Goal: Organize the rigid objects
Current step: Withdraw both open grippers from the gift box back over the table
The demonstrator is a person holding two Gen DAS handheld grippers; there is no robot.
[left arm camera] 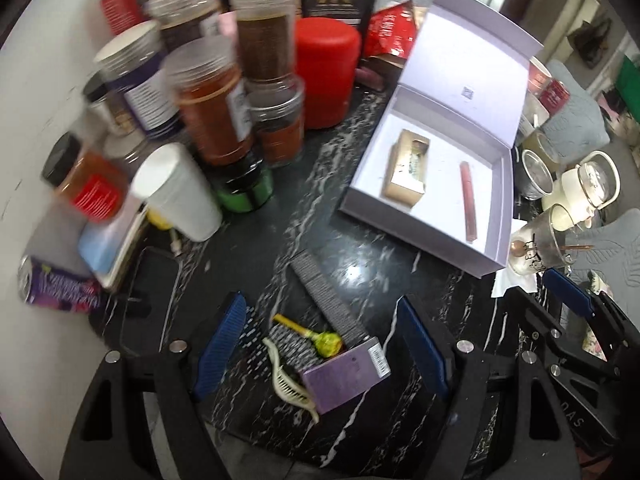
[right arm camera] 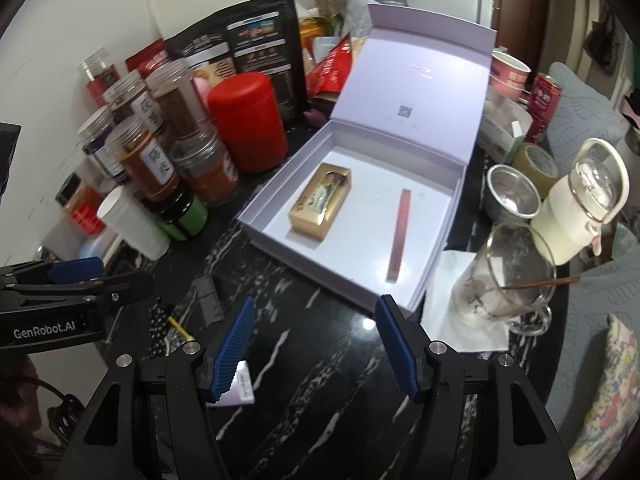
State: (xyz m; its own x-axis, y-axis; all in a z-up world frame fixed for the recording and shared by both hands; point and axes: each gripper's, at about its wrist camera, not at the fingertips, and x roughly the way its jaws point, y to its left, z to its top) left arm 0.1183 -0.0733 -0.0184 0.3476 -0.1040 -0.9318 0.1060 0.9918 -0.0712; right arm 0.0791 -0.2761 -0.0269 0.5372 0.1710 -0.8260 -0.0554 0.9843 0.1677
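Left gripper (left arm camera: pixel 320 344) points steeply down, jaws released, straddling a purple box (left arm camera: pixel 346 372) untouched. Right gripper (right arm camera: pixel 316 344) tilts down over bare table (right arm camera: pixel 320 400), released, empty.

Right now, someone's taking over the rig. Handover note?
Left gripper: open, above the purple box, lollipop and cream hair clip; touching none.
Right gripper: open, empty, jaws have just been opening, in front of the lavender gift box.
Done: gold box and red stick lie in the gift box.
Left: purple box, lollipop, clip and grey strip are loose on the black marble table.
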